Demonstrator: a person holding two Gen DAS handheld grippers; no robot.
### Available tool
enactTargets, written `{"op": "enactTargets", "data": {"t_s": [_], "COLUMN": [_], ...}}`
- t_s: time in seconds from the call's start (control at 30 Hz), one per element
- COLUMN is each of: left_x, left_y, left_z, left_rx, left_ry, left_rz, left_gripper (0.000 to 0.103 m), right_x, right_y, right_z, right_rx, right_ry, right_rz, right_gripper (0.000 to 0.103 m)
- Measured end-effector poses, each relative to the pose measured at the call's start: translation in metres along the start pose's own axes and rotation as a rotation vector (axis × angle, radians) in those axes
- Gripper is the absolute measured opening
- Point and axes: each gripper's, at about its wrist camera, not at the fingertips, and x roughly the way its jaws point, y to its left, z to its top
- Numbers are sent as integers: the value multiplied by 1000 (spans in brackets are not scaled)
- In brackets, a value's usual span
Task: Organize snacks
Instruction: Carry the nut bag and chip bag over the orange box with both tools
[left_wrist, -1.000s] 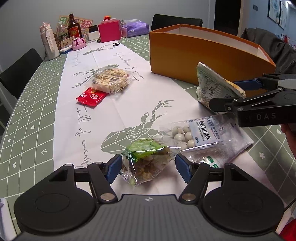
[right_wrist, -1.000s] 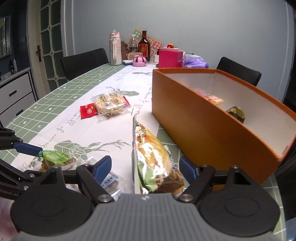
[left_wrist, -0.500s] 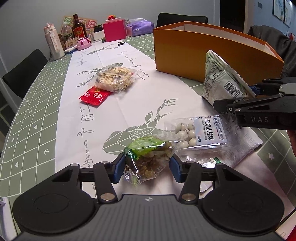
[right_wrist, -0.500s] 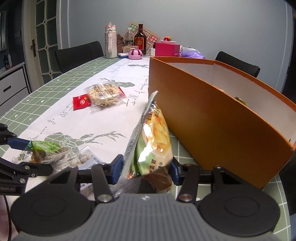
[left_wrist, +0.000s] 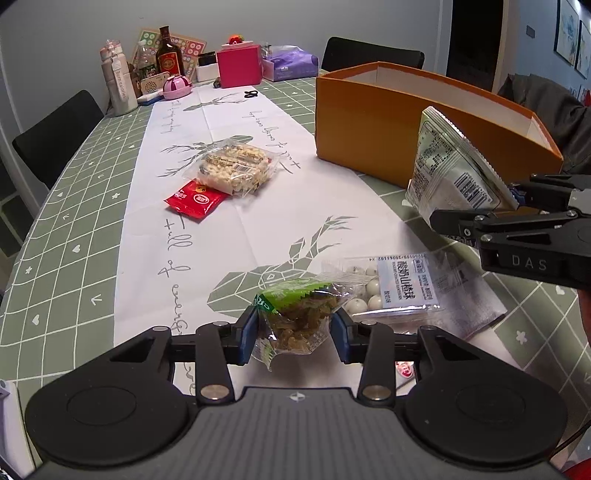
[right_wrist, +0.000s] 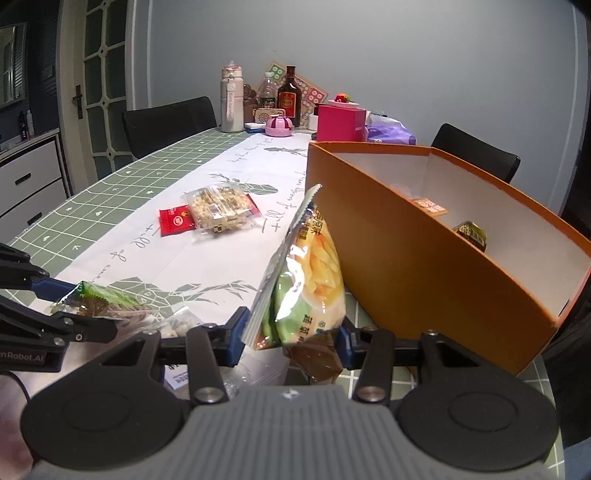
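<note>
Your left gripper (left_wrist: 295, 334) is closing on the green raisin packet (left_wrist: 299, 317), your right gripper (right_wrist: 291, 341) on the chips bag (right_wrist: 306, 280). Two snacks already lie in the orange box (right_wrist: 424, 266) just right of it; the peanut bar (left_wrist: 234, 168), red sachet (left_wrist: 195, 199) and candy balls (left_wrist: 391, 291) ahead remain on the tabletop (left_wrist: 74, 221).

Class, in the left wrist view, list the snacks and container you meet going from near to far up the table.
Green-topped snack pack in the left claw → bag of white balls → red packet → puffed-grain bar pack → orange box.
</note>
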Motion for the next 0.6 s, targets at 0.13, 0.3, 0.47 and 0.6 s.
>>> {"op": "enactTargets", "data": {"t_s": [0.13,0.3,0.47,0.6], "left_x": [-6,-14,-26,-38], "left_y": [1,2,-8,-25], "left_z": [10,32,63,94], "left_rx": [-16,-27,18,89], "left_ry": [7,23,11,-43], "left_rz": [7,-35,-65,-83], "left_gripper": [47,47,47,47], "right_x": [-6,-15,-25,-38], "right_y": [-2,-9,-22,-39], "right_z": [6,19,38,59], "right_rx": [-13,-9,-41,-37], "right_ry": [6,26,45,17], "right_rz": [15,41,28,34], "right_gripper": [46,46,46,46]}}
